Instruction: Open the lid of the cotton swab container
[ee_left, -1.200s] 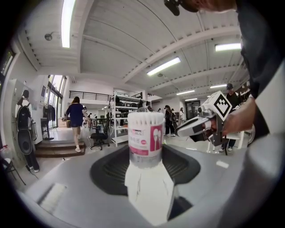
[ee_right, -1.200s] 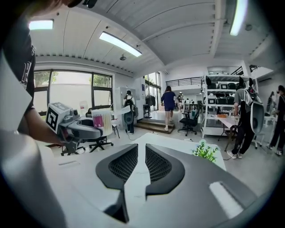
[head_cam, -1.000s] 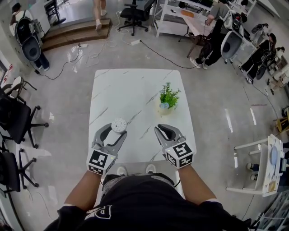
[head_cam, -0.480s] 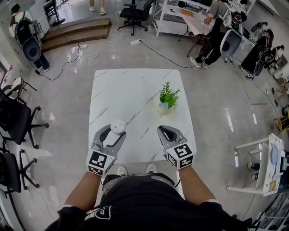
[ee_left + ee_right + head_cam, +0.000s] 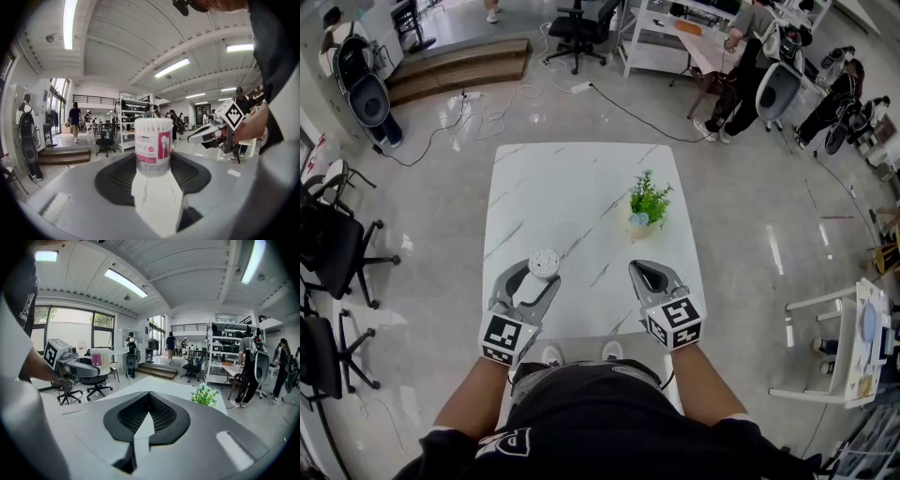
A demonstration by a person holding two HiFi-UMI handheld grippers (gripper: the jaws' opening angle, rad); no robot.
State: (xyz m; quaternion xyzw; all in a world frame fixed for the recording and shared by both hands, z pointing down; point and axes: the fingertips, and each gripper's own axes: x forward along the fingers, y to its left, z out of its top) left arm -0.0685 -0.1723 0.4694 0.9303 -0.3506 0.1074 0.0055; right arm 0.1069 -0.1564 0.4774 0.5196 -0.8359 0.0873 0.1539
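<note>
Grey plastic with black ribbed pads: the jaws of your left gripper (image 5: 543, 271) stand wide and pinch the cotton swab container (image 5: 545, 261) by its sides. The clear tub with its pink label stands upright between the pads, its top packed white with swab heads. It sits on the white marble table (image 5: 581, 178), in the near-left part and close to the edge where you stand. Your right gripper (image 5: 637, 267) is well apart from it, over the near-right part of the same table. Its tips are pressed together after just closing, and nothing is caught between them. Both grippers point away from you across the tabletop, their marker cubes turned up toward your head. Beyond the right gripper a small potted plant (image 5: 649, 208) stands alone near the table's right edge — green sprigs in a pale pot, clear of both tools. Around the table runs a glossy grey floor (image 5: 750, 187), with black office chairs (image 5: 337, 253) off to your left and cables (image 5: 478, 117) trailing across the far side. Farther back, the right gripper view takes in white shelving (image 5: 225, 357) and several people (image 5: 171, 341) standing about the room under long ceiling lights.
</note>
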